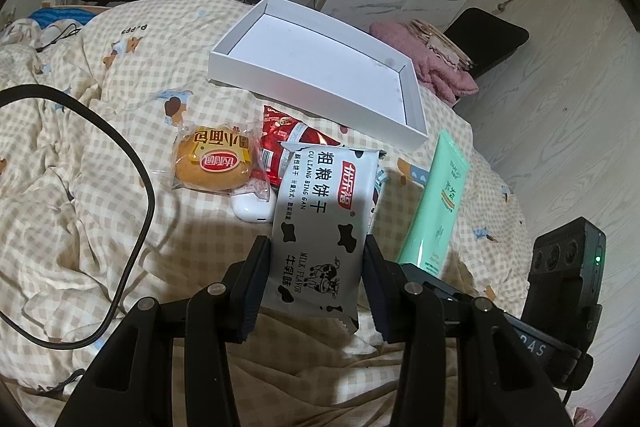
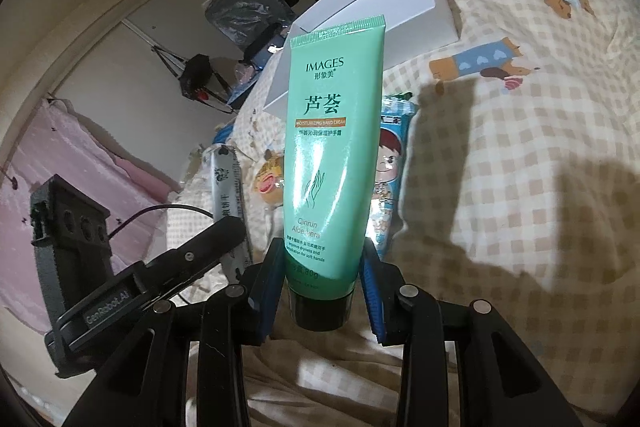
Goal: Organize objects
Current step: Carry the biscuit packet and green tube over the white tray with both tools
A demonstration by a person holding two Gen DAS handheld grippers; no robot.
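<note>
Left wrist view: the left gripper (image 1: 318, 267) is pinching the cow-print biscuit packet (image 1: 320, 223) by its lower half, above the checked bedspread (image 1: 120, 87) and short of the empty white box (image 1: 320, 67); it looks light, crinkly and crushable, so a soft squeeze on the flat sides suits it. Right wrist view: the right gripper (image 2: 322, 283) clamps the green hand-cream tube (image 2: 332, 147) just above its black cap (image 2: 320, 313), the firmest spot on a glossy, squeezable, probably slippery body.

Left gripper (image 1: 318, 259) clamped, both fingers (image 1: 256, 279) pressed flat against something held between. Right gripper (image 2: 320, 267) likewise closed, blue pads (image 2: 264, 287) squeezing inward, pointed forward.
</note>
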